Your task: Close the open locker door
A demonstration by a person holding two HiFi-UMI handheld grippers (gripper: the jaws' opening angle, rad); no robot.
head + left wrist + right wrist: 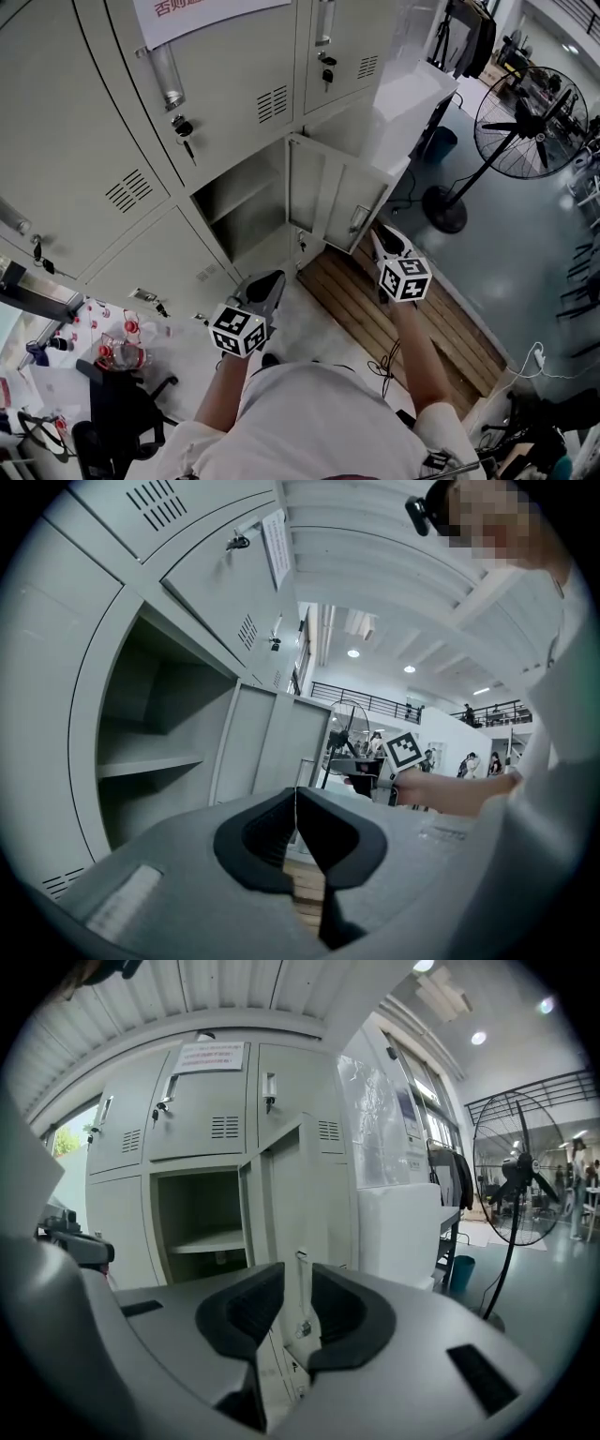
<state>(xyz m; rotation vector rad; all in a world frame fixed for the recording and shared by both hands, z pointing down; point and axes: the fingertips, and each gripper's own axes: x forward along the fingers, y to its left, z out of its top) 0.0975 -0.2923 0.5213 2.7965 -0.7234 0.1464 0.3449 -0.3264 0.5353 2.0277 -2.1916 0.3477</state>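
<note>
The open locker door [333, 199] swings out from a lower compartment [246, 202] of the grey lockers, with one shelf inside. My right gripper [386, 242] is close to the door's outer face, near its handle [359, 219]. In the right gripper view the jaws [298, 1312] stand apart, and the handle [302, 1283] shows through the gap, beyond the pads. My left gripper [265, 286] hangs lower left, in front of the open compartment. Its pads [295, 829] meet with nothing between them. The door [281, 747] stands ahead of it.
A wooden pallet [361, 302] lies on the floor under the door. A white box [410, 101] stands right of the lockers, and a floor fan [525, 122] beyond it. Bottles [117, 352] and a chair sit at lower left. Cables trail at the right.
</note>
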